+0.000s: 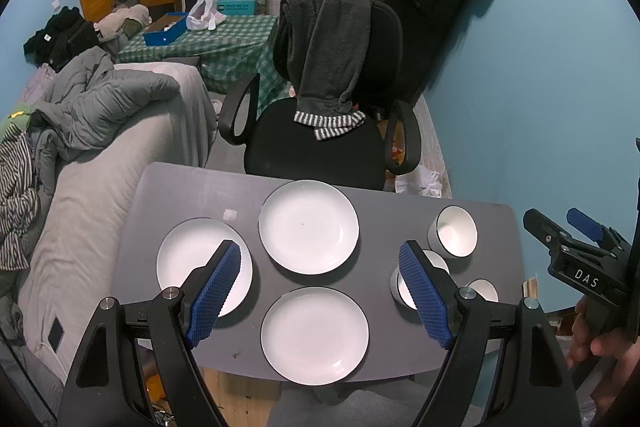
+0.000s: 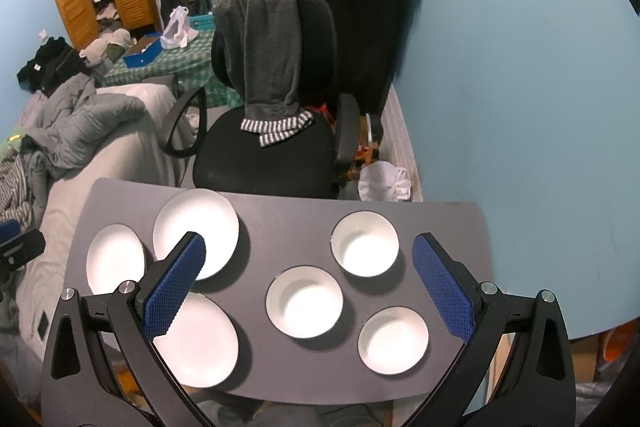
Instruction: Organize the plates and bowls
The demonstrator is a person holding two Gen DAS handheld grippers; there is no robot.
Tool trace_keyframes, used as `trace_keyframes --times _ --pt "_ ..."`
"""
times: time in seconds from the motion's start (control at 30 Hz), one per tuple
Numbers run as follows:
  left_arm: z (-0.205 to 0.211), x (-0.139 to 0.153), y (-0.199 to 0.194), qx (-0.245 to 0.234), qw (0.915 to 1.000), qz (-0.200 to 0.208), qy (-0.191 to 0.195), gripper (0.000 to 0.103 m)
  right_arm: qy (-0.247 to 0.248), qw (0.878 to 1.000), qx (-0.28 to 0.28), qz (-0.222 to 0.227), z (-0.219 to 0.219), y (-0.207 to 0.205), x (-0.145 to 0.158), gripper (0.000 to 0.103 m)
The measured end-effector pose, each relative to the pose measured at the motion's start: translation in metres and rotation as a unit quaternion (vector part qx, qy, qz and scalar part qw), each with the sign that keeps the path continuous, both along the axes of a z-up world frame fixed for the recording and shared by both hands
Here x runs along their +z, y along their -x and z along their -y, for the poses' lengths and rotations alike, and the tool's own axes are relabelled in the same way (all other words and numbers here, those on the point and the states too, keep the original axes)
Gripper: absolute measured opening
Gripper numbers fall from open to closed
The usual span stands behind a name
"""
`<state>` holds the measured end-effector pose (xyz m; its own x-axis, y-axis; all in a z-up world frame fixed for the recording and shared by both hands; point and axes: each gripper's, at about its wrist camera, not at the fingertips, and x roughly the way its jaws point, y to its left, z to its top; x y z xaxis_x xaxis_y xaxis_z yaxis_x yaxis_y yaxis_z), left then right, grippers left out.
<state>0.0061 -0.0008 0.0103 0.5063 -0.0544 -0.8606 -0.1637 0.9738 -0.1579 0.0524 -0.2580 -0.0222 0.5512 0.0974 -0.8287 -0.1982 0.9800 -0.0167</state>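
Three white plates lie apart on a small grey table (image 1: pixel 384 211): a far one (image 1: pixel 309 227), a left one (image 1: pixel 192 259) and a near one (image 1: pixel 314 335). Three white bowls stand on the right side: far (image 2: pixel 365 243), middle (image 2: pixel 305 302) and near (image 2: pixel 393 340). My left gripper (image 1: pixel 320 291) is open and empty, held above the plates. My right gripper (image 2: pixel 310 287) is open and empty, held above the bowls; it also shows in the left wrist view (image 1: pixel 576 251), beyond the table's right edge.
A black office chair (image 1: pixel 320 143) with a grey garment draped over it stands just behind the table. A grey bed (image 1: pixel 100 187) with clothes lies to the left. A blue wall (image 2: pixel 520 107) is on the right.
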Motion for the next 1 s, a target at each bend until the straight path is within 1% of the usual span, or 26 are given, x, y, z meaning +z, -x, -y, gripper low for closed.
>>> trace_keyframes --times 1.0 --pt "-0.0007 0.0002 -0.0011 -0.001 1.0 0.0 0.001 0.083 -0.001 1.0 0.0 0.0 -0.0008 -0.0005 -0.001 0.101"
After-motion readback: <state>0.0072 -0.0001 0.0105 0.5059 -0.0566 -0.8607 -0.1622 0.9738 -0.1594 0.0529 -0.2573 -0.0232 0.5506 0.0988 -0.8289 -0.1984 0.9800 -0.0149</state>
